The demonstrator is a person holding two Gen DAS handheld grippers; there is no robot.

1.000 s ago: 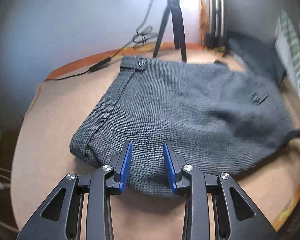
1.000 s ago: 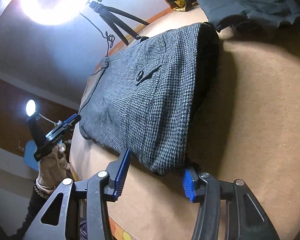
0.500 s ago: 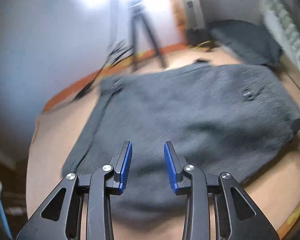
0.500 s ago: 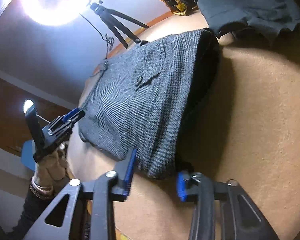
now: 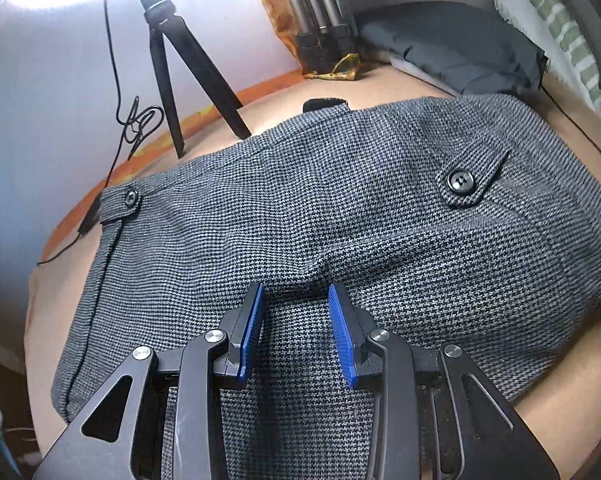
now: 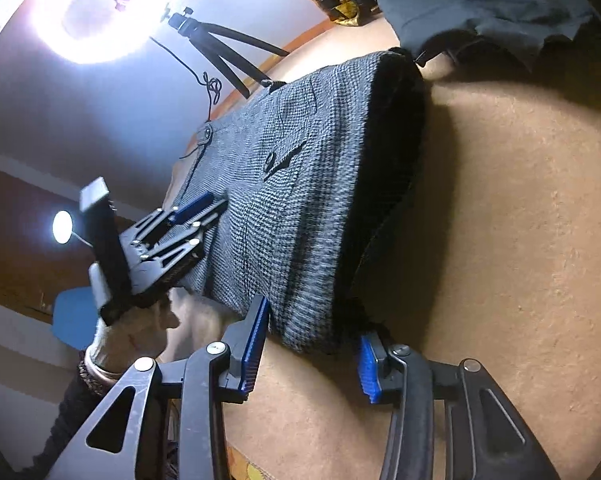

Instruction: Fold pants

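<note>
Setting: a room at home rigged for recording. Tan-covered table [image 5: 380, 88] with an orange edge against a pale wall. Behind the table: small black tripod [image 5: 172, 60] under a bright lamp [image 6: 100, 12], folded tripod legs [image 5: 316, 12], trailing cable [image 5: 118, 92]. Dark cloth bundle [image 5: 460, 56] on the table's far right.

- The tabletop [image 5: 52, 304] is tan and matte, with an orange rim along its far edge; its right part [image 6: 520, 240] is bare.
- Folded grey houndstooth pants [image 5: 340, 208] lie flat across the middle, waistband toward the left, two buttoned tabs facing up.
- A small black tripod [image 5: 172, 60] stands on the far edge, just behind the pants, with a thin black cable [image 5: 116, 92] hanging beside it and trailing off to the left.
- A dark folded cloth [image 5: 460, 56] lies at the far right corner, apart from the pants.
- A larger tripod's folded legs [image 5: 320, 20] stand beside that cloth.
</note>
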